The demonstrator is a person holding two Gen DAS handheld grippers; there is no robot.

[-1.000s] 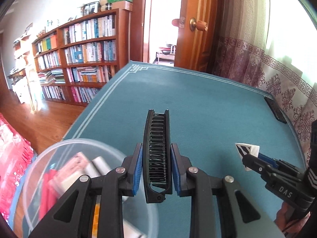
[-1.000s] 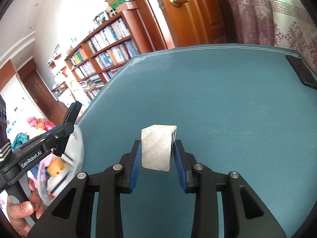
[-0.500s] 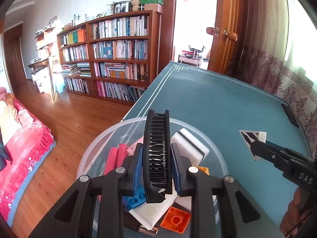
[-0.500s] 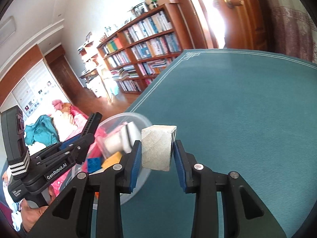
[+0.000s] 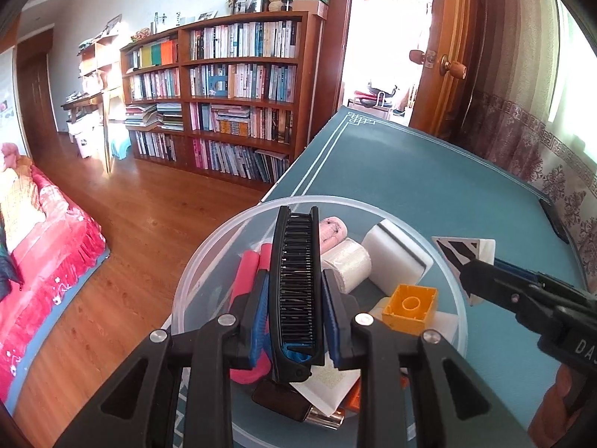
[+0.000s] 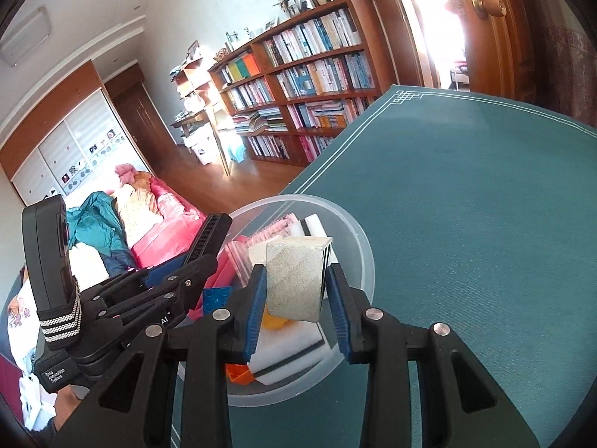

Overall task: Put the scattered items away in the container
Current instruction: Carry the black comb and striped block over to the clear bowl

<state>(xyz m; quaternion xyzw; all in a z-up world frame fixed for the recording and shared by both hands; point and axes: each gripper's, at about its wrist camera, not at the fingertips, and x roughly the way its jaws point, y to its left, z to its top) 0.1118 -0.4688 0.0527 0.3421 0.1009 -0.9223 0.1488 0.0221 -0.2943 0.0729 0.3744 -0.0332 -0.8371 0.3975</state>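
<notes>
Left gripper (image 5: 295, 310) clamps a black comb (image 5: 297, 283) above the clear bowl (image 5: 224, 231) at the desk's left edge, poised for release. Right gripper (image 6: 297, 304) pinches a pale block (image 6: 296, 280) over the same bowl.

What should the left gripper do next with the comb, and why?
Probably open and drop it. The left gripper holds the black comb directly over the clear container, already holding other items, so releasing should land it inside.

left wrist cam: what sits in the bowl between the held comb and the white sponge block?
A white roll, with a pink towel roll just behind it, lies between the comb and the sponge block inside the clear bowl, seen in the left wrist view.
</notes>
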